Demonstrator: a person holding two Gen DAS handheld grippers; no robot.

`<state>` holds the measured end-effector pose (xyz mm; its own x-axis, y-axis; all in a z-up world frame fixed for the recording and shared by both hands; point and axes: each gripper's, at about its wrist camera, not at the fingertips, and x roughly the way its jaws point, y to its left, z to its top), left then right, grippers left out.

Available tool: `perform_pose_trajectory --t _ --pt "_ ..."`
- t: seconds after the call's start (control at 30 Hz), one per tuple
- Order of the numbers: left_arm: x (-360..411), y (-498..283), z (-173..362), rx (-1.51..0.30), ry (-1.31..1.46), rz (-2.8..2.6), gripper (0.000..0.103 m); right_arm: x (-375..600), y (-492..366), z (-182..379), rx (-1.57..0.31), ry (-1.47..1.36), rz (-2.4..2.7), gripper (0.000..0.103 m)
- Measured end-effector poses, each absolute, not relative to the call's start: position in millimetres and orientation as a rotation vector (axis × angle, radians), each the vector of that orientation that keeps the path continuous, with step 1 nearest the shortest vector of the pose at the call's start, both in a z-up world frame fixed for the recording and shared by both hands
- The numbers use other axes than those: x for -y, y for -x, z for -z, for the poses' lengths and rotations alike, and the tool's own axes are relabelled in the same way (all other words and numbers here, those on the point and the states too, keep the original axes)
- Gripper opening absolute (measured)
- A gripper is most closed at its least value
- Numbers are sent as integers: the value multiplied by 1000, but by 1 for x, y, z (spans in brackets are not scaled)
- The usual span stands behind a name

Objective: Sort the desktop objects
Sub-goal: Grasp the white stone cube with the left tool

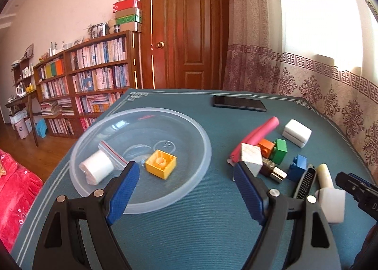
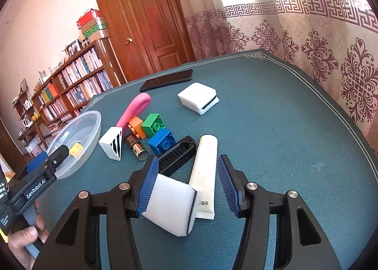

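Note:
My left gripper (image 1: 186,170) hangs open over the teal mat, its left finger over the near rim of a clear plastic bowl (image 1: 200,133). The bowl holds a yellow brick (image 1: 161,163) and a white roll in a zip bag (image 1: 96,168). My right gripper (image 2: 187,163) is open and low over the mat. A white sponge block (image 2: 170,204) leans against its left pad, and a cream tube (image 2: 205,163) lies between the fingers. Just beyond lie a black brush (image 2: 177,156), a blue brick (image 2: 161,143), a green brick (image 2: 153,124) and an orange brick (image 2: 137,127).
A pink tube (image 2: 137,109), a white wedge box (image 2: 111,142) and a small metal-capped cylinder (image 2: 137,147) share the pile. A second white sponge (image 2: 198,100) and a black phone (image 2: 166,80) lie farther back. A curtain hangs beyond the table's right edge. A hand (image 2: 26,239) holds the left gripper.

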<state>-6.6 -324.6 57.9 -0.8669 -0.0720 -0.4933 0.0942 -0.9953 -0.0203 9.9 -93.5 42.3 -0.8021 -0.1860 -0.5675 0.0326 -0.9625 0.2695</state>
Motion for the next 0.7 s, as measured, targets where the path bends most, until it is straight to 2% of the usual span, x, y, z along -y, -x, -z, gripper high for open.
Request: perform_pose_trajectory --t 0.27,0.7 --pt "292 35 -38 -82 -1018 3009 85 100 -9 -37 369 -970 2823 56" --pt "264 65 -38 27 -1050 3067 85 93 -5 -32 436 -999 2810 56"
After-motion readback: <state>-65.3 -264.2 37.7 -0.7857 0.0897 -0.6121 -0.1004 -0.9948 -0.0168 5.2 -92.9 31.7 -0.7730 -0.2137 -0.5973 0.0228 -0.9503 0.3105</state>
